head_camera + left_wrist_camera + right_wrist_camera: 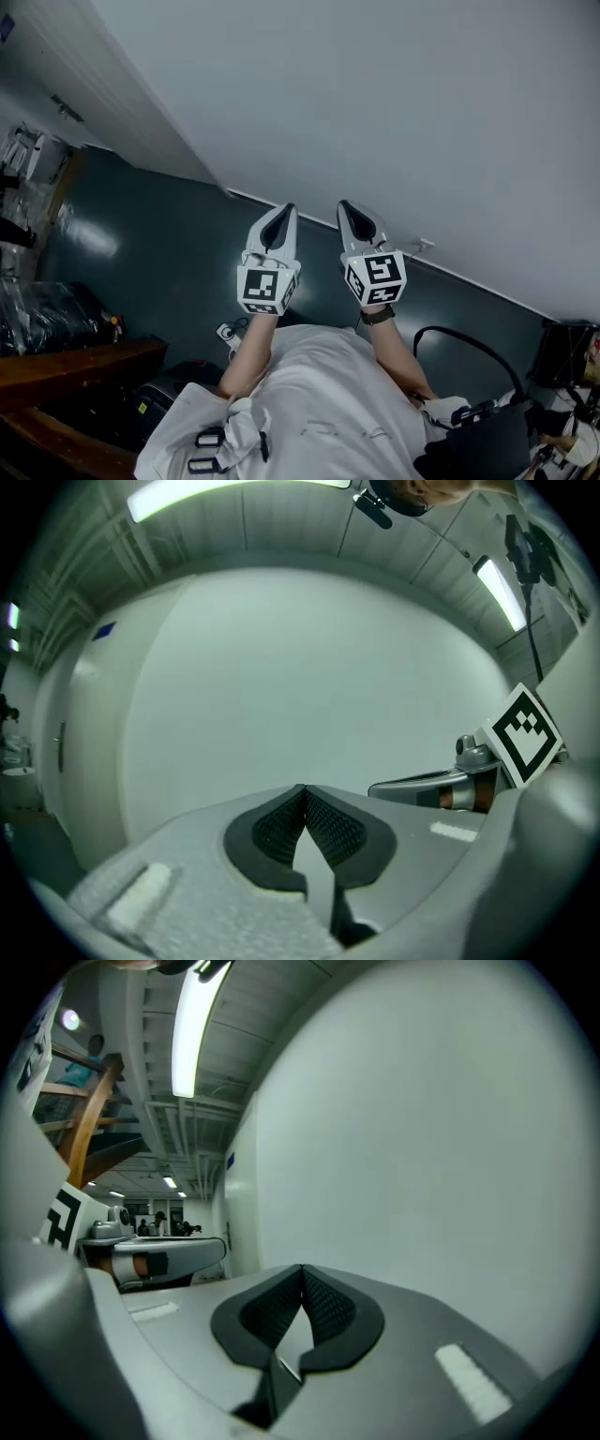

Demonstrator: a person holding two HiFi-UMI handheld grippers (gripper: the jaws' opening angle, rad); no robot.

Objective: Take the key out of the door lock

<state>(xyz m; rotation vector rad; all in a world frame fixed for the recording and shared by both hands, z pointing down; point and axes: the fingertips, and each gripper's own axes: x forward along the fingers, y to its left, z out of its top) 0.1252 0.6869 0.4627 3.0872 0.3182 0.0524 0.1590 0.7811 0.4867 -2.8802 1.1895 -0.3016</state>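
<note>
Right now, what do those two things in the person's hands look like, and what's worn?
The left tool and right tool are pale grey and beak-shaped, with dark ribbed pads inside the tips. Each carries a cube with black-and-white square markers. The person wears a white top and a dark band on the right wrist.

Dim head view; ceiling strip light [192,1040] glares, fisheye edges

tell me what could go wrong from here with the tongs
1. The left tongs and right tongs are shut, empty, and face a bare white wall. No key or lock shows, so an approach could start misaligned.
2. Shut tongs would likely bump a key, not grip it.
3. They sit close together and might knock.
</note>
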